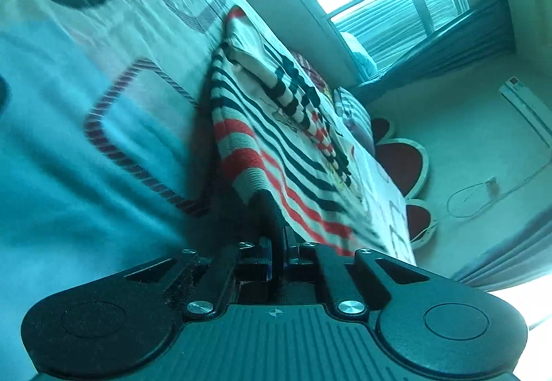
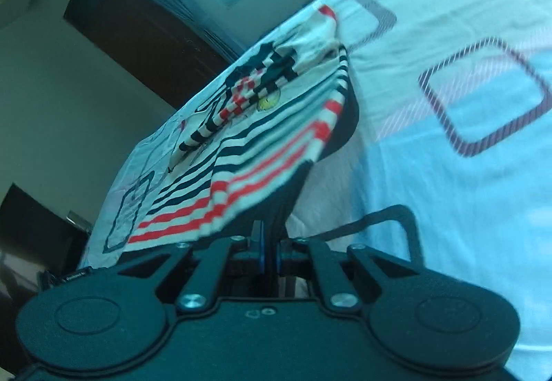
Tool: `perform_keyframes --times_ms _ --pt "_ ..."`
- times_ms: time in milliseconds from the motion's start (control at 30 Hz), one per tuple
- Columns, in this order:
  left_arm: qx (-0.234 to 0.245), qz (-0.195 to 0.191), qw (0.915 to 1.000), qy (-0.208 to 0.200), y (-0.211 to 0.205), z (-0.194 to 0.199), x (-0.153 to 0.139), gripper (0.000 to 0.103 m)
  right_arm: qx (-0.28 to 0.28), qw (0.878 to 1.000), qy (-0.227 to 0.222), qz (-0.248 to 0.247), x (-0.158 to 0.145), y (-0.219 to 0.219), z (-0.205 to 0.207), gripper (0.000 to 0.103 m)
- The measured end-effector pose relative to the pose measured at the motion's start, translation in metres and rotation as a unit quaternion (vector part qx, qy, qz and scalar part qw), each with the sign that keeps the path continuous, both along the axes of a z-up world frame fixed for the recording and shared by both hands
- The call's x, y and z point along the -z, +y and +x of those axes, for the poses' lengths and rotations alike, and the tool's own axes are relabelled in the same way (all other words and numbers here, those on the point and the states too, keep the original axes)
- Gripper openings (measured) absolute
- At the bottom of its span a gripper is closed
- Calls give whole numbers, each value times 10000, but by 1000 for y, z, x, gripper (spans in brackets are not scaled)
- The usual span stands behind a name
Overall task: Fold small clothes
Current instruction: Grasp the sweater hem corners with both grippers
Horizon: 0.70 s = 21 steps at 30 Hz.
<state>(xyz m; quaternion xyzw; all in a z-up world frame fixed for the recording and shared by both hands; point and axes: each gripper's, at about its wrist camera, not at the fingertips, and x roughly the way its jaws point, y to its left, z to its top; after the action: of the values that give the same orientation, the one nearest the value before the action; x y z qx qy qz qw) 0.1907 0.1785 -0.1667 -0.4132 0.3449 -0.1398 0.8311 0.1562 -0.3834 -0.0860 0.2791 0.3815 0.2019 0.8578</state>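
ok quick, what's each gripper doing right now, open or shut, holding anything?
Left gripper: shut on the hem of the striped garment.
Right gripper: shut on the same striped garment's hem.

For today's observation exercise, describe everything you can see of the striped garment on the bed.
The striped garment is small and knitted-looking, whitish with dark navy stripes and broader red stripes near its hem. A striped sleeve is folded across its front, over a small printed picture. It lies on the patterned bedsheet, but its near edge is lifted, with shadow beneath. The left gripper and right gripper are each shut on that hem.
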Motion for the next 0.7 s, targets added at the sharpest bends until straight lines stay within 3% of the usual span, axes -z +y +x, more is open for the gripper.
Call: perform_keyframes --times_ms 133,200,400,567,700 --pt "-32 314 9988 384 1 -3 26 5 143 9987 456 -163 34 -8 4 6" --pt "-140 95 9993 321 5 -4 30 5 267 9985 471 122 47 -12 5 5" --pt "280 -85 9991 317 -7 -11 29 5 164 9984 543 48 41 -7 6 7" --pt "136 -371 9986 345 -3 -15 40 6 261 9974 635 238 44 -12 1 8" --pt "94 -362 9986 383 -3 -10 41 6 337 9961 705 410 46 -15 2 10"
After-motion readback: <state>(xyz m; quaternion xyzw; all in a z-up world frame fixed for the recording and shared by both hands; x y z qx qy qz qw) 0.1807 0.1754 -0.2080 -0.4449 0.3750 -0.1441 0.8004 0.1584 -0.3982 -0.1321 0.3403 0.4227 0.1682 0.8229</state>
